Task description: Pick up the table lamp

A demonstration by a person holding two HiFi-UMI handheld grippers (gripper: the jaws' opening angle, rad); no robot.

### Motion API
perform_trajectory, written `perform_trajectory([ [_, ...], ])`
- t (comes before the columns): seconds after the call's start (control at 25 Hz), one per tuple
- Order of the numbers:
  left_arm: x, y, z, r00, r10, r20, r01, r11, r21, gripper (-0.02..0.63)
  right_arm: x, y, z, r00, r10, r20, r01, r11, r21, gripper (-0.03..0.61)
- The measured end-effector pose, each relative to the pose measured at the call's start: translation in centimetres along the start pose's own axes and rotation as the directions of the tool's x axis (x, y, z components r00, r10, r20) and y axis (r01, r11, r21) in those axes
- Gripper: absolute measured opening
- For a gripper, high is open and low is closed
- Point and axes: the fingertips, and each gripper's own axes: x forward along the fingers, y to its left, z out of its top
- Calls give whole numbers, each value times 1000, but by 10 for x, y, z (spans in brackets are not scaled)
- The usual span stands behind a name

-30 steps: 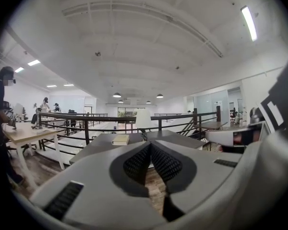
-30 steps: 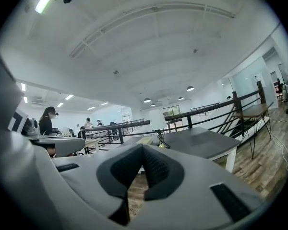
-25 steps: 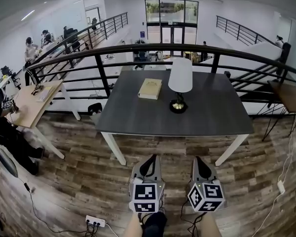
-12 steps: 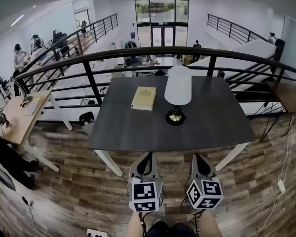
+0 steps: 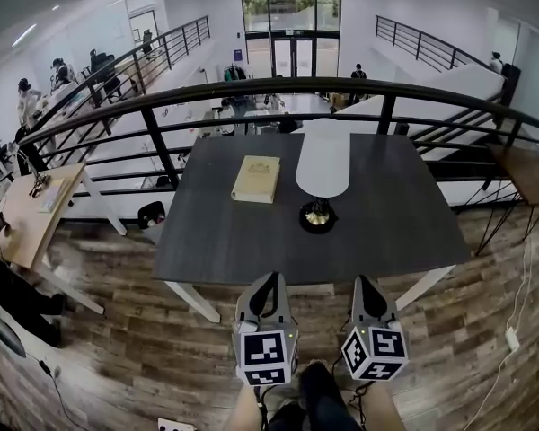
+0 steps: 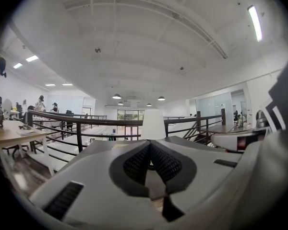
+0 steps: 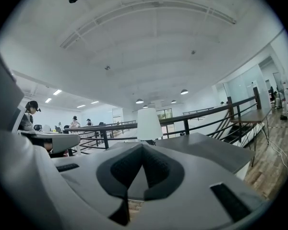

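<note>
The table lamp (image 5: 322, 164) has a white shade and a dark round base with a brass stem; it stands upright near the middle of the dark grey table (image 5: 216, 241). My left gripper (image 5: 266, 287) and right gripper (image 5: 366, 289) hover side by side just short of the table's near edge, both shut and holding nothing. In the left gripper view the lamp shade (image 6: 153, 124) rises straight beyond the shut left gripper (image 6: 149, 145). The right gripper view shows the lamp shade (image 7: 149, 125) beyond the shut right gripper (image 7: 142, 147), slightly left of centre.
A tan book (image 5: 256, 178) lies flat on the table left of the lamp. A black metal railing (image 5: 162, 124) runs behind the table. A wooden desk (image 5: 22, 214) stands at the left, a small wooden side table (image 5: 521, 171) at the right. People stand far left.
Both grippers have come forward toward the table, whose near edge now lies close ahead of them. The lamp and book have not moved on the table.
</note>
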Motion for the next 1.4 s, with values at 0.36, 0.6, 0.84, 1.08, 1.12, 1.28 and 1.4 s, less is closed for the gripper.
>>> perform_trajectory([
  [0.36, 62, -6, -2, 1000, 12, -3, -12, 1000, -9, 11, 55, -23, 9, 999, 31, 23, -31, 999, -22, 12],
  [0.6, 104, -11, -1, 1000, 22, -8, -22, 1000, -15, 12, 95, -39, 13, 998, 67, 23, -66, 998, -23, 12],
  [0.84, 139, -16, -10, 999, 22, -31, -23, 999, -35, 12, 127, -54, 17, 994, 106, 29, -105, 994, -28, 12],
  [1.08, 167, -20, -23, 998, 30, -60, -33, 998, -50, 11, 152, -68, 4, 990, 143, 5, -143, 990, -19, 12],
  [1.12, 171, -20, -25, 997, 31, -64, -34, 998, -50, 11, 156, -70, 2, 989, 149, 0, -149, 989, -19, 12],
  [1.28, 186, -22, -30, 997, 8, -72, -12, 999, -51, 11, 169, -72, -5, 982, 186, -11, -186, 982, -28, 12],
  [1.4, 194, -26, -34, 997, -9, -77, 4, 998, -59, 11, 176, -74, -13, 977, 210, -27, -210, 977, -27, 12],
])
